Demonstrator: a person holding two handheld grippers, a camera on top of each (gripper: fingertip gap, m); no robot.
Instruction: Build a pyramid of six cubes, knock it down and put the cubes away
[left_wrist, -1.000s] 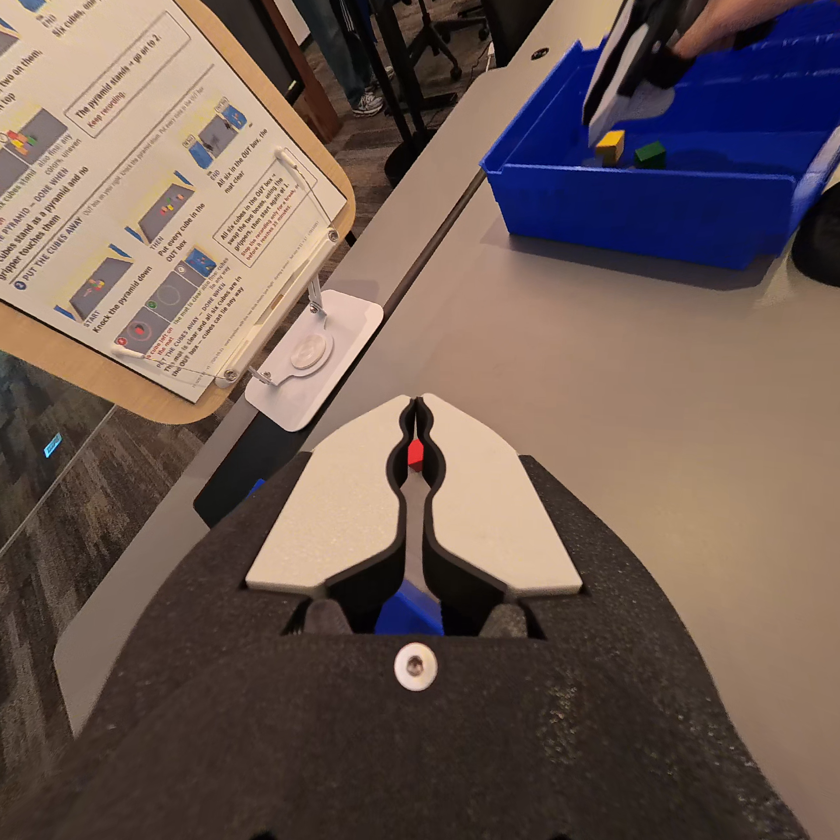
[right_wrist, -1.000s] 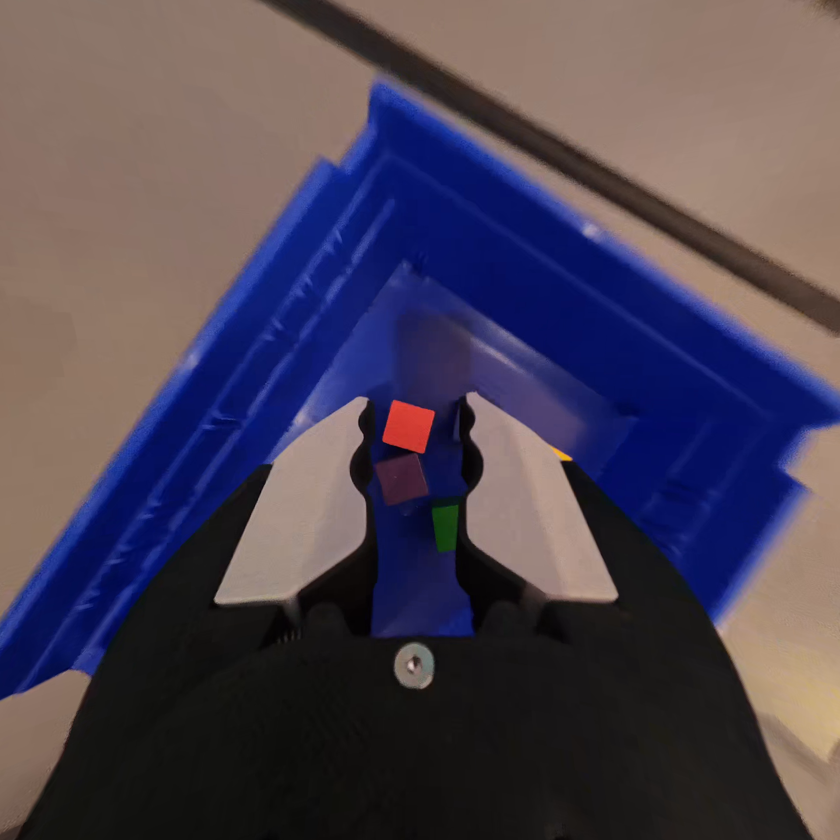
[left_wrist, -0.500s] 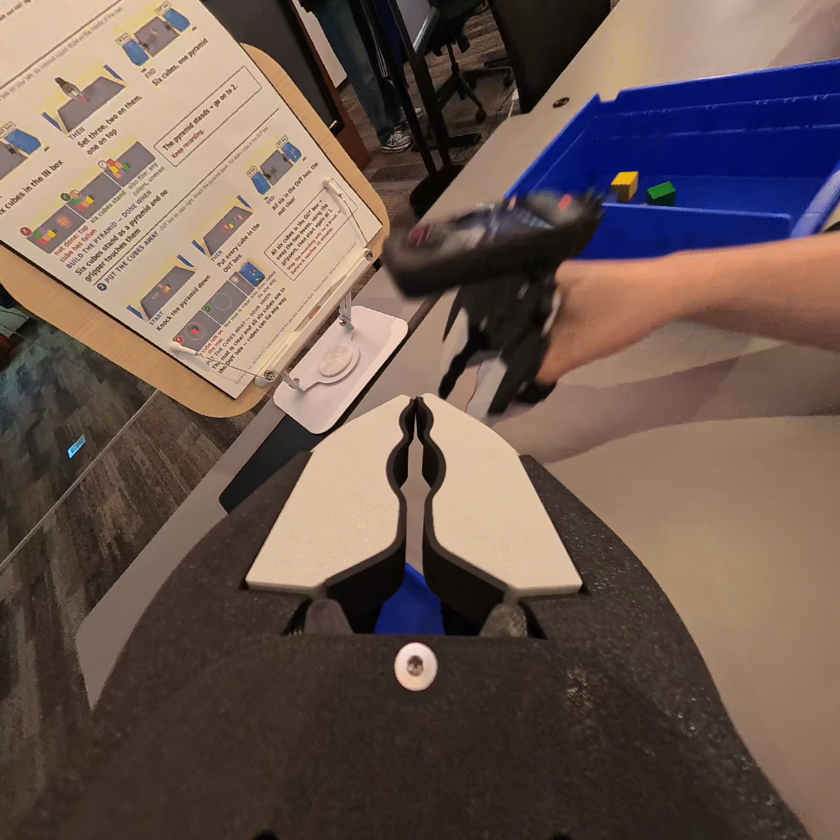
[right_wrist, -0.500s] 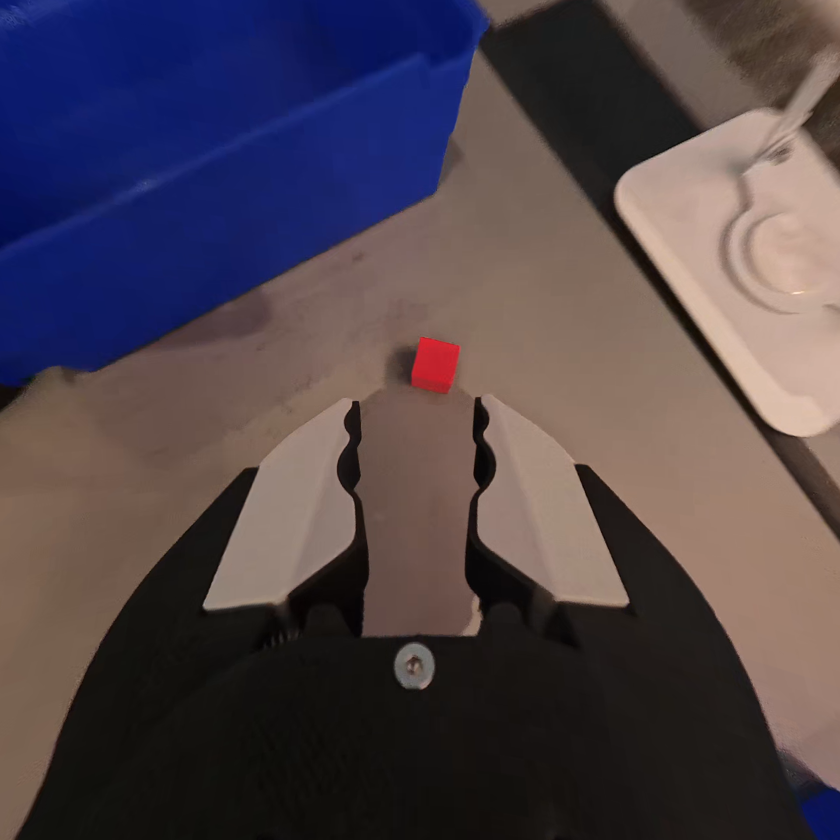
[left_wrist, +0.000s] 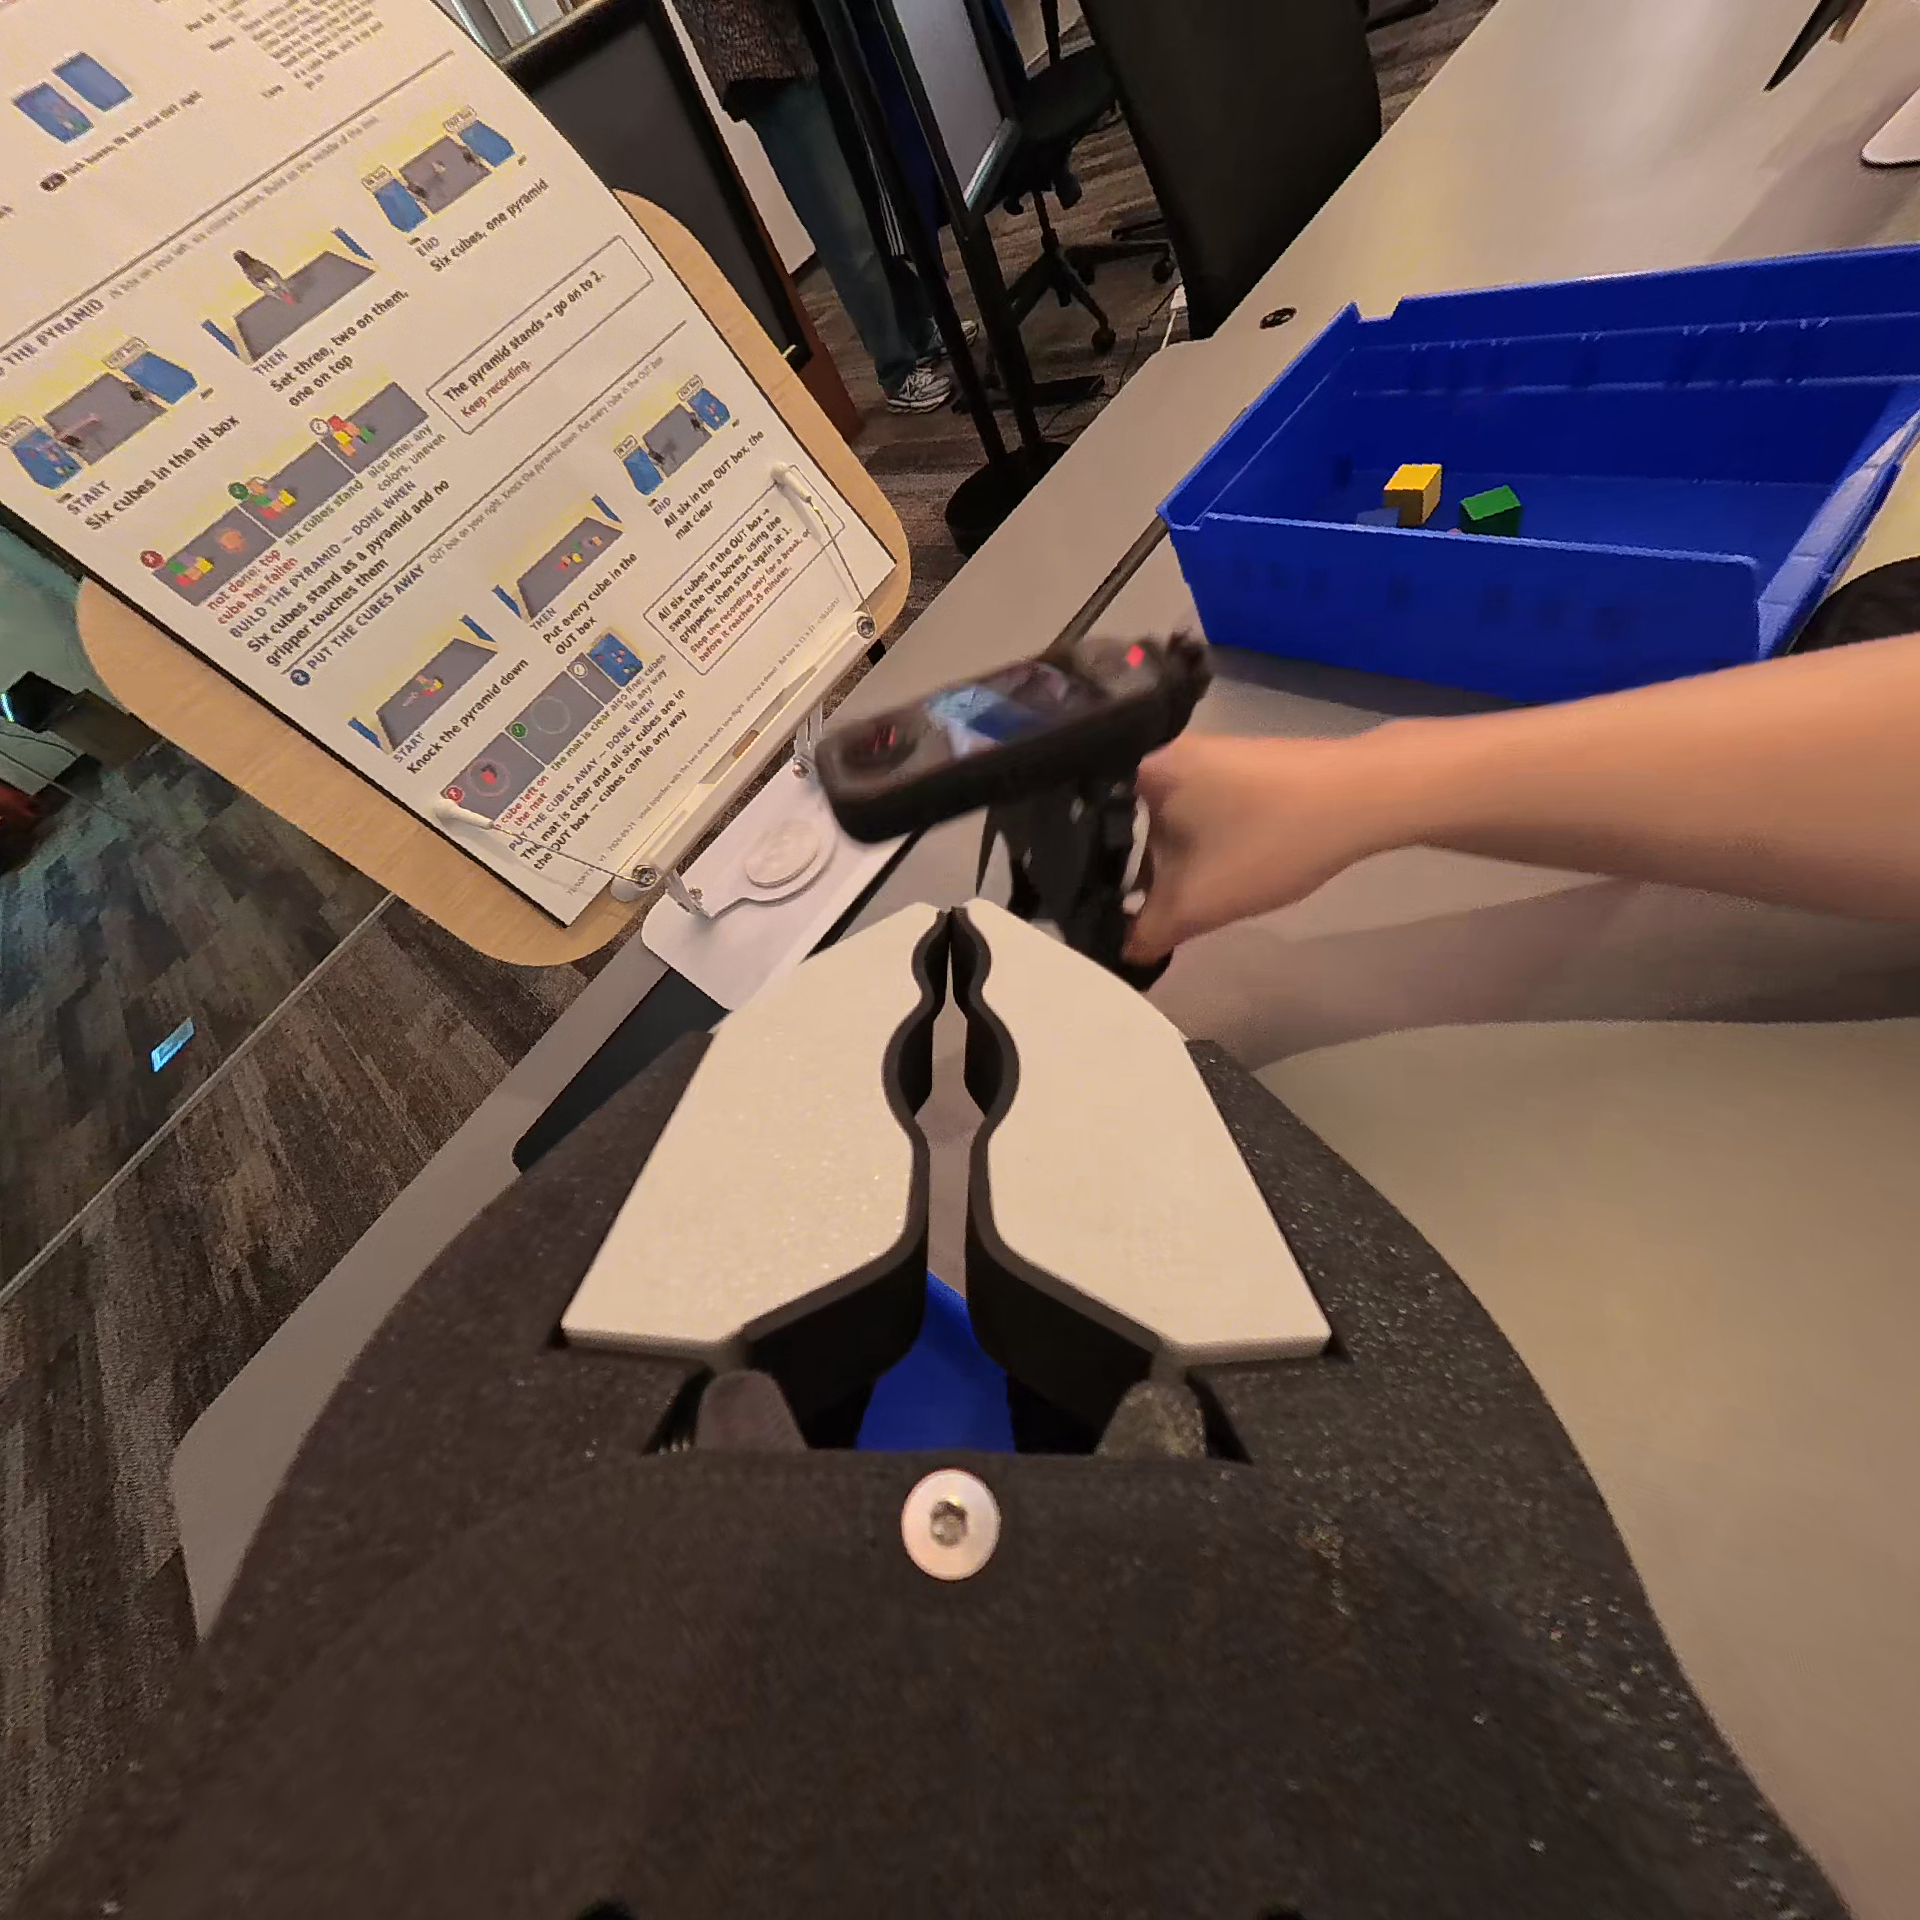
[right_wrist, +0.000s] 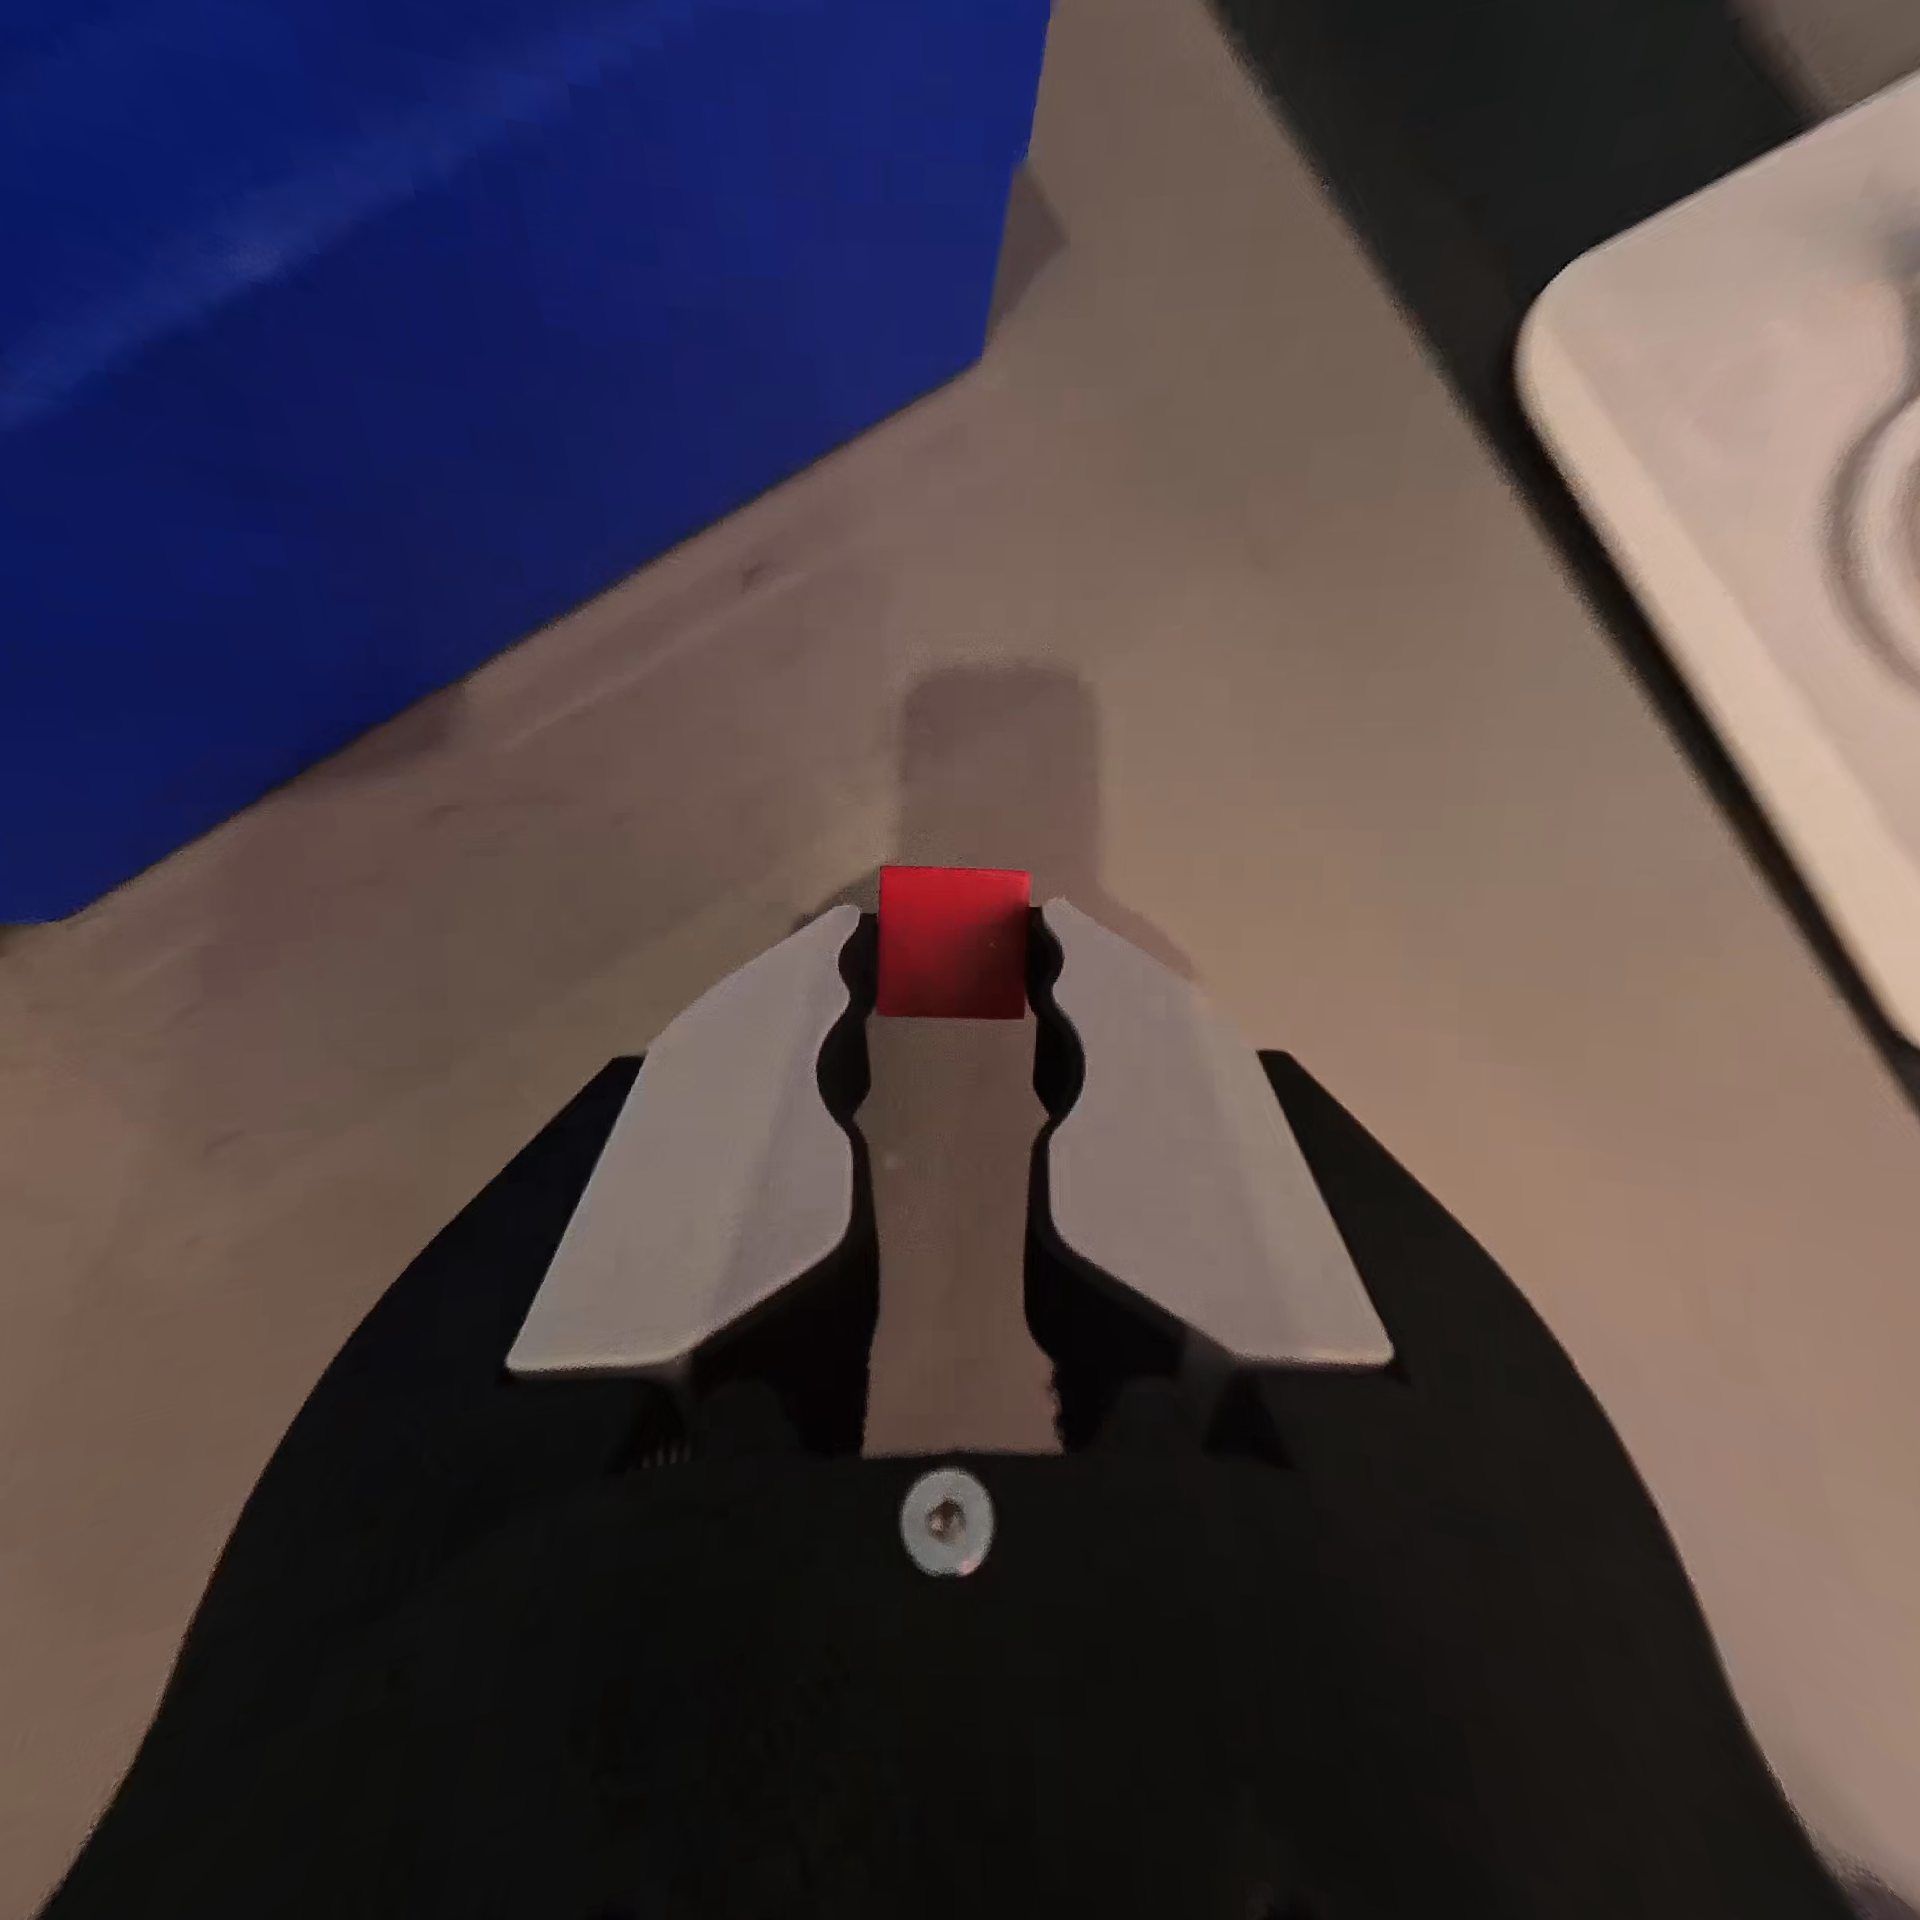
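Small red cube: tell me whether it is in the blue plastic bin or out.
Out. The small red cube sits on the grey tabletop, between the right gripper fingertips, beside the blue plastic bin.

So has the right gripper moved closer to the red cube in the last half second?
Yes. The right gripper has advanced along the table toward the red cube, which now sits between its fingertips instead of ahead.

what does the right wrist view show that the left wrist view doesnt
Only the right wrist view shows the red cube between the fingertips of the right gripper; whether they already pinch it is unclear.

Only the left wrist view shows the shut left gripper, the instruction board, the person's hand, and the yellow cube and green cube inside the bin.

Both show the blue bin, the grey table and the white stand base.
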